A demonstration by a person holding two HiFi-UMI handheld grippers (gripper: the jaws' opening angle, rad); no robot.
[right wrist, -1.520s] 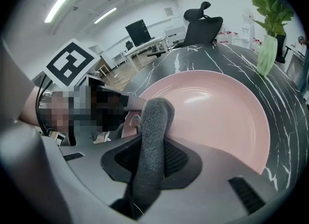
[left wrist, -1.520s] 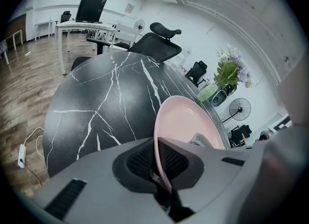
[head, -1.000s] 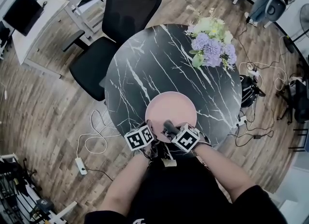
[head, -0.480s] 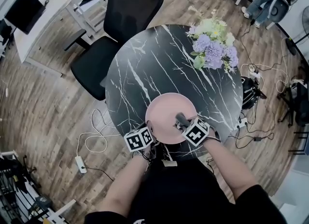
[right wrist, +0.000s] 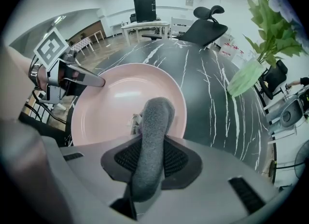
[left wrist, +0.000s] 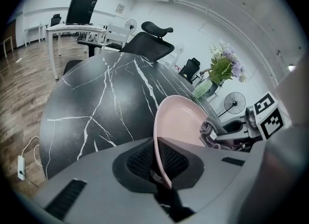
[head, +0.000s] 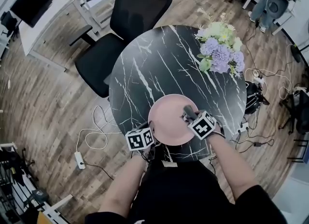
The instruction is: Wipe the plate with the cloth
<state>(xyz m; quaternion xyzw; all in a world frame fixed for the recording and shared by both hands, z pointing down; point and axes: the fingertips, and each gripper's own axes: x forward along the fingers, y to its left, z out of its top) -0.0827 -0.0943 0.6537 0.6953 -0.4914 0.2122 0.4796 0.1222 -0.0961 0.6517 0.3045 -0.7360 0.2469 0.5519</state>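
Our left tongs (left wrist: 161,162) are closed almost together on the near rim of the pink plate (head: 169,121), which lies at the near edge of the black marbled worktop (head: 145,68). Our right tongs (right wrist: 150,159) are clamped on a grey cloth (right wrist: 157,114), with its free end over the plate's right side. We judge the plate stiff, smooth and breakable, best held by the rim. The cloth looks soft and light, best pinched in a bunch. We can read no brand or writing.
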